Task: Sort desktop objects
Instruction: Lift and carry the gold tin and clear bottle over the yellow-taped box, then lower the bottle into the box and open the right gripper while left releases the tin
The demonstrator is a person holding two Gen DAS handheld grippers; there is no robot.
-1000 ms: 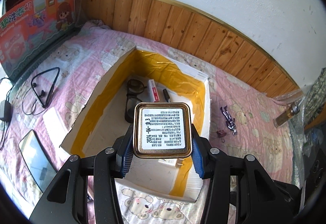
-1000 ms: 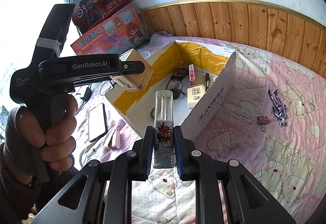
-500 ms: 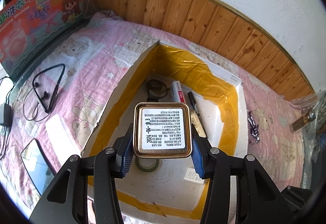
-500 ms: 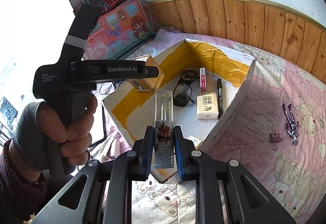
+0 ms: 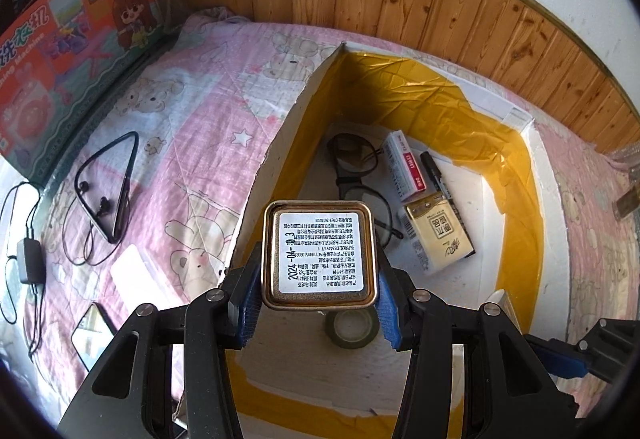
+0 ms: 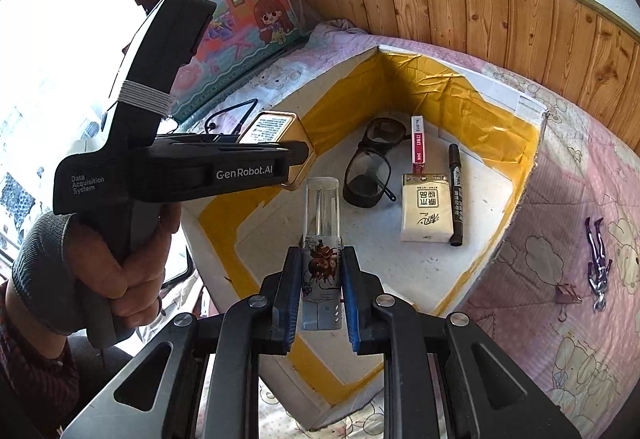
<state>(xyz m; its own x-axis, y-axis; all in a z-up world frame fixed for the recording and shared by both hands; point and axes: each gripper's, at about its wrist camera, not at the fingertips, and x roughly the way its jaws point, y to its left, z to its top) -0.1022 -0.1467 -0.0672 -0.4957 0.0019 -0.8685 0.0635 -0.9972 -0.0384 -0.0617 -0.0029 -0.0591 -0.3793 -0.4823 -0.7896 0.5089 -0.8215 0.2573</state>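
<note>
Clamping the gold tin (image 5: 320, 253) in our left gripper (image 5: 318, 299) & the clear tube (image 6: 322, 239) in our right gripper (image 6: 320, 291), both over the box (image 6: 516, 215), we should lower each onto bare floor, clear of glasses (image 6: 370, 167), w/o tipping.

right gripper (image 6: 320, 271) clamps clear tube (image 6: 322, 235) above box (image 6: 504, 239).

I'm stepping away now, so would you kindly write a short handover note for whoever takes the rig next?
Left gripper: shut on the gold tin, held over the box.
Right gripper: shut on the clear tube, also over the box.
Done, lying in the box: glasses, red-and-white packet, marker, tissue pack, tape roll.
Left: release tin and tube into the box; earphones, phone, figurine and clip remain on the blanket.
</note>
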